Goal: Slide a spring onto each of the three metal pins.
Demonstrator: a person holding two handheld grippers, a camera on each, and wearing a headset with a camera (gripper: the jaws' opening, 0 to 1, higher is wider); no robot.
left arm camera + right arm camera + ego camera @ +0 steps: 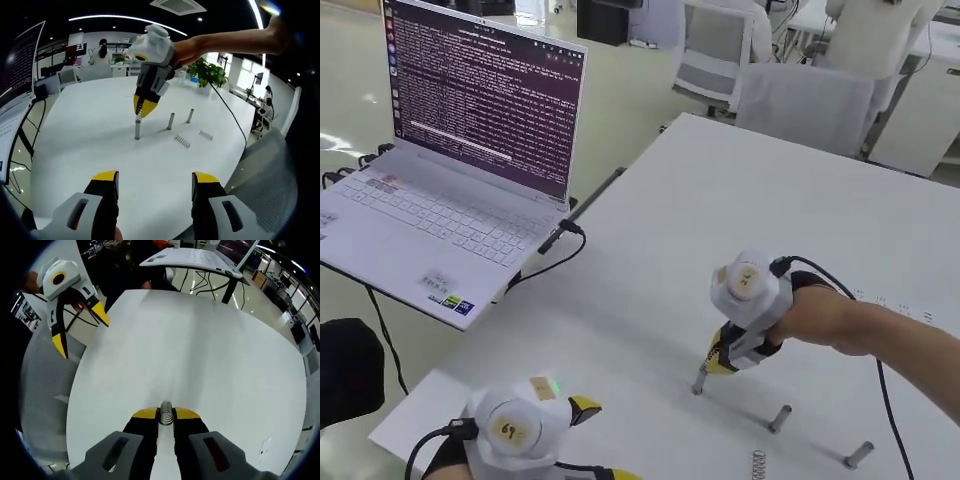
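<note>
**On the white table: one spring held at the first pin, two lying loose**

At 6 o'clock in the head view, nearest the person:

- Left gripper (603,440). Jaws are spread wide with nothing between them. In its own view the two yellow tips stand well apart over the bare table (75,145).
- Loose spring (182,141). It lies flat on the table just beside the middle pin, on the near side.
- Second loose spring (205,134). It lies flat at 3 o'clock from the first loose one, apart from it.
- Three pins stand in a row that runs toward 4 o'clock across the head view: first pin (700,381), middle pin (779,418) and third pin (857,455). The middle and third pins are bare.
- Right gripper (713,367). It is at 4 o'clock in the head view and points down at the first pin, with its jaws pinched on the held spring (166,412).
- In the left gripper view the held spring hangs from the yellow tips with its lower end at the top of the first pin. Whether it has gone over the pin cannot be told.
- Cable (552,262). It is black and sits at the table's left edge, at 9 o'clock.
- Laptop (470,130). It is white and sits at 10 o'clock with the lid up and lines of text on the screen.
- Chair (800,105). It is grey and sits at 1 o'clock past the far edge of the table.
- Plant (210,74). It is leafy and stands beyond the table in the left gripper view.
</note>
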